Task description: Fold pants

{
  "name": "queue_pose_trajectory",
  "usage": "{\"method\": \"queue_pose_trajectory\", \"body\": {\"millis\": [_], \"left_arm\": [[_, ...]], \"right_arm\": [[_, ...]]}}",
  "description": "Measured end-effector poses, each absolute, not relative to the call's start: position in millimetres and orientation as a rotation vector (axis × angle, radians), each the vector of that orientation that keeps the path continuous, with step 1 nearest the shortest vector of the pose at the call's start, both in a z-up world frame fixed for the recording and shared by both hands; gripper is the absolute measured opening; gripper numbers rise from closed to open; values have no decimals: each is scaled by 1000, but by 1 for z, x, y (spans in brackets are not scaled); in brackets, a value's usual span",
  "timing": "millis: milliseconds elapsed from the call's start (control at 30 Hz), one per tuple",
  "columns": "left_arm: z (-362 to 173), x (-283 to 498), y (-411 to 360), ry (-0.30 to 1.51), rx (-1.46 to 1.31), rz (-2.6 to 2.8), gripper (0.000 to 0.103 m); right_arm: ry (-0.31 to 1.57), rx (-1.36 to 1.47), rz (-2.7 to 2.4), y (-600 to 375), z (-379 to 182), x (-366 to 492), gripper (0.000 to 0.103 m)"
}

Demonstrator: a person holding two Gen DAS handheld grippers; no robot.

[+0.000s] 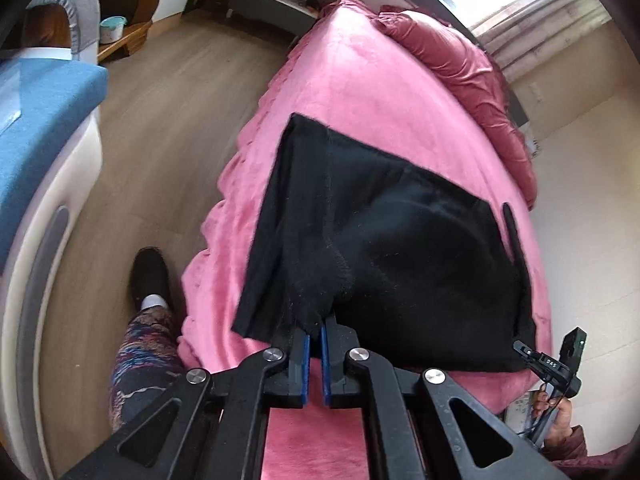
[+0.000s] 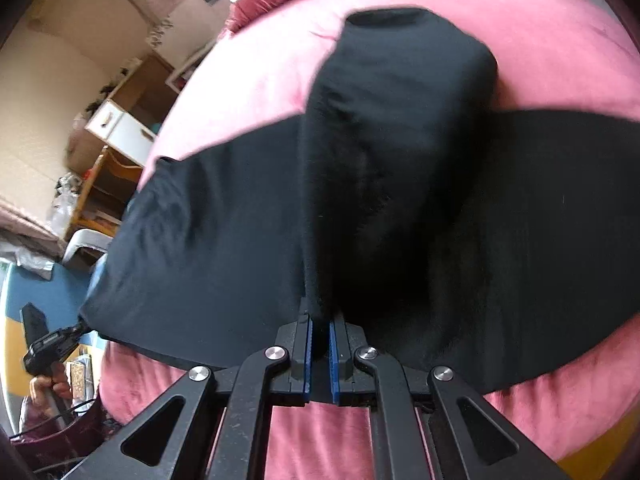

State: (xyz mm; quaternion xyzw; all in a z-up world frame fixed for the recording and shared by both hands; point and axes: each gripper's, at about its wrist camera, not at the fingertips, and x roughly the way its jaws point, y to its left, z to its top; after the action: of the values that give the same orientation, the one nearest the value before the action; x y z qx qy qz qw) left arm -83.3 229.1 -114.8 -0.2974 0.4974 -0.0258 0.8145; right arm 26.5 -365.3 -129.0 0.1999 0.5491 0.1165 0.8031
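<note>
Both tools are angled steeply down over the bed. The left gripper (image 1: 316, 330) is clamped on a bunched edge of the black pants (image 1: 384, 236), and the right gripper (image 2: 319, 322) is pinched on another fold of them. The pants are seen draped, partly folded over, across the pink blanket (image 1: 344, 80).

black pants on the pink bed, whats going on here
A person is folding black pants on a bed with a pink blanket, holding a gripper in each hand. The left gripper is shut on a pinch of the fabric at the near edge, and the right gripper is shut on another pinch. In the right wrist view a lifted part of the pants rises from the fingers over the part lying flat. The fold is not laid down yet.
</note>
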Motion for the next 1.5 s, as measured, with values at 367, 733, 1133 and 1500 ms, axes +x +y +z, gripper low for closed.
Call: {"method": "queue_pose_trajectory", "body": {"millis": [367,733,1133,1500], "left_arm": [[-69,-115,261,883,-693,132,17],[-113,-52,178,1129,-546,27,18],[-85,-48,134,1055,-344,-56,18],[-82,-11,18,1086,-180,-357,20]], "right_arm": [[1182,434,222,-369,-142,28,6],[1176,409,220,-351,-137,26,7],[1111,429,228,-379,-95,38,39],[1034,284,102,-358,-58,186,50]]}}
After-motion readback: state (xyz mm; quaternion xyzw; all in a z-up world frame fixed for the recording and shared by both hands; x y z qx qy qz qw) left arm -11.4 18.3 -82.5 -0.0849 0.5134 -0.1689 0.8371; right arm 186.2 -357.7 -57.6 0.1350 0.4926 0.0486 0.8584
